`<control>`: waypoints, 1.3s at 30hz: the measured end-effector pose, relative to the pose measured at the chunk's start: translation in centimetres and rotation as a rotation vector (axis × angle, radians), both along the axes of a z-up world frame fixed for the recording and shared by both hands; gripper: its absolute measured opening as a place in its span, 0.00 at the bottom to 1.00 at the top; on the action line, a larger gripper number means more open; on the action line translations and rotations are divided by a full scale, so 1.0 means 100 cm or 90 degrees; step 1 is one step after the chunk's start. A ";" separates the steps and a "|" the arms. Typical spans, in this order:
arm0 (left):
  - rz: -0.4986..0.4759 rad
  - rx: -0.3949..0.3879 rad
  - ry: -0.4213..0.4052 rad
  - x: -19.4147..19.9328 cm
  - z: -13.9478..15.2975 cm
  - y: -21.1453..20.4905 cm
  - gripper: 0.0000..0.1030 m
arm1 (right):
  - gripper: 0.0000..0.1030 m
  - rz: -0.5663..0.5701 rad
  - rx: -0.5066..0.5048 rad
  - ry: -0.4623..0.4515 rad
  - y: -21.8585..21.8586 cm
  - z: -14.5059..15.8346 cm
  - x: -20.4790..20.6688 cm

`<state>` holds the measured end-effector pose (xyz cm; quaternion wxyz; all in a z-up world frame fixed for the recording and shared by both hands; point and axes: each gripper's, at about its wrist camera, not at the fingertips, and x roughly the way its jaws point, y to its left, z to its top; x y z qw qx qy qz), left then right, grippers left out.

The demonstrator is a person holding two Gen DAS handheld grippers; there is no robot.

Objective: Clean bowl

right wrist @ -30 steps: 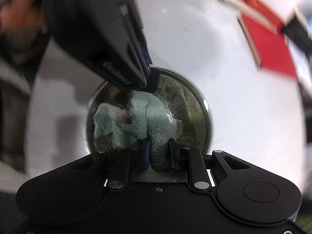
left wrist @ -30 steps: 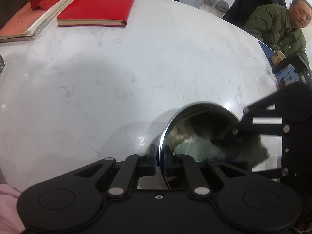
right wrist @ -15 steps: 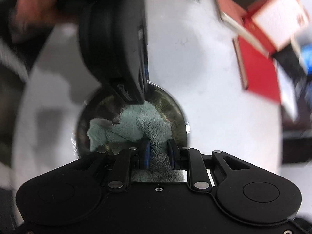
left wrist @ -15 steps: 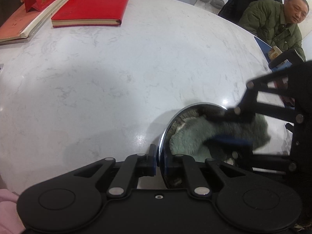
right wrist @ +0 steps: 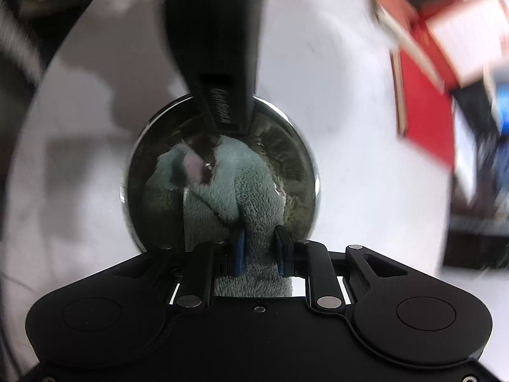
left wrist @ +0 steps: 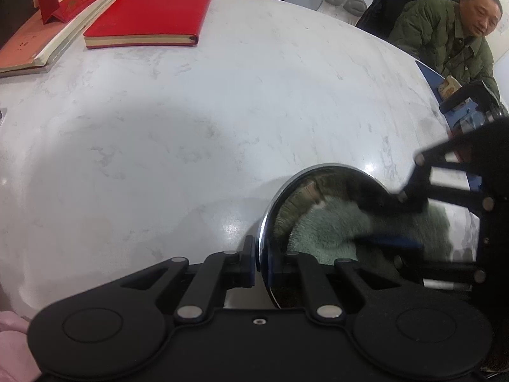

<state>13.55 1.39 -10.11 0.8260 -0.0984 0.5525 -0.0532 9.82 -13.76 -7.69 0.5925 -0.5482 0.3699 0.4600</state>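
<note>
Since a moment earlier the green cloth [right wrist: 251,191] has swung round inside the steel bowl [right wrist: 305,146], its bunched fold now running straight ahead of the right gripper [right wrist: 259,251] rather than off to one side, while the bowl itself has not shifted on the marble table [left wrist: 159,146].

That bowl sits directly ahead of both sets of fingers, its near rim [left wrist: 264,222] caught in the left gripper [left wrist: 261,261]. To wipe well, I judge the cloth should keep sweeping round the inner wall and floor with steady downward pressure, the rim grip staying firm so the bowl neither spins nor tips.

On the right, the two pads are nearly together, squeezing a thick tuft of cloth between them. On the left, the pads are pinched tight on the thin rim, one inside the bowl and one outside.

Beyond the fingers lie red books [left wrist: 149,12], and a seated person [left wrist: 445,31] at the far edge.
</note>
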 end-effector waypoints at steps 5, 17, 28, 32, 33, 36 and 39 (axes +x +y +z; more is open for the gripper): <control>0.002 0.003 -0.004 -0.001 0.001 -0.001 0.07 | 0.18 -0.224 0.077 0.218 0.001 0.004 0.046; 0.016 0.000 -0.006 -0.004 0.001 0.003 0.07 | 0.42 -0.523 0.338 0.320 -0.049 0.044 0.109; 0.029 0.012 -0.010 -0.014 0.002 0.006 0.07 | 0.27 -0.642 0.297 0.386 -0.109 0.003 0.055; 0.021 0.007 -0.001 -0.023 0.002 0.004 0.10 | 0.13 -0.577 0.263 0.344 -0.112 0.023 0.043; 0.020 0.006 0.001 -0.025 0.002 0.004 0.10 | 0.13 -0.549 0.250 0.328 -0.106 0.027 0.043; 0.017 0.011 0.008 -0.032 0.003 0.002 0.12 | 0.13 -0.452 0.206 0.271 -0.082 0.035 0.043; 0.005 0.023 0.011 -0.037 0.006 -0.001 0.14 | 0.13 -0.347 0.174 0.227 -0.055 0.039 0.037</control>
